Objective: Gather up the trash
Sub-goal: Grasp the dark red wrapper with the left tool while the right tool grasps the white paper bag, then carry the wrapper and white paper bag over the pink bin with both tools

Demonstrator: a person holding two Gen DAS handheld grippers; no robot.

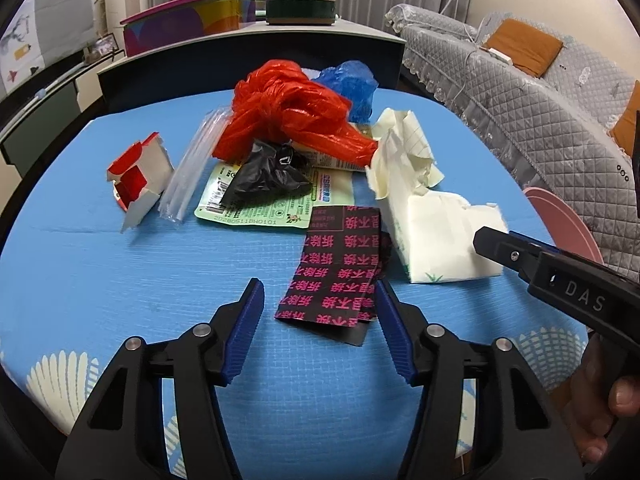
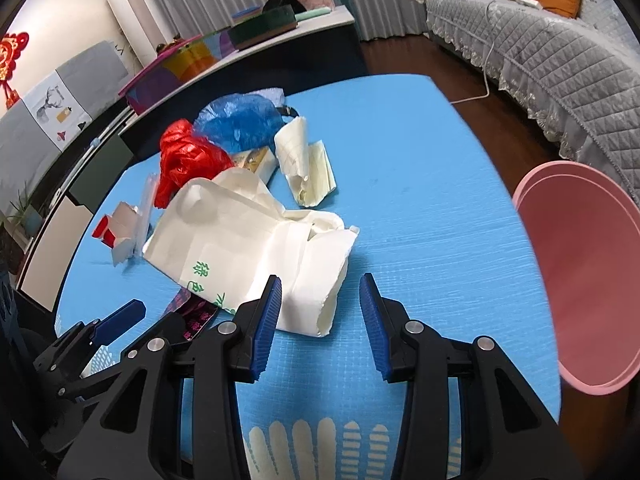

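Trash lies piled on the blue table [image 1: 100, 264]: a red plastic bag [image 1: 288, 116], a blue bag [image 1: 352, 84], a crumpled black bag [image 1: 268, 176], a green-white wrapper [image 1: 256, 208], a black wrapper with pink characters [image 1: 340, 268], a cream tissue pack [image 1: 444, 236] and a red-white carton [image 1: 138, 176]. My left gripper [image 1: 320, 300] is open, its fingers either side of the black-pink wrapper's near end. My right gripper [image 2: 320, 300] is open, just in front of the cream tissue pack [image 2: 256, 240]. It also shows in the left wrist view [image 1: 520, 256].
A pink bin [image 2: 584, 276] stands off the table's right edge. A grey quilted sofa [image 2: 560, 60] runs along the right. A dark counter [image 1: 256, 52] with boxes stands behind the table. Clear plastic sleeves [image 1: 192, 172] lie beside the carton.
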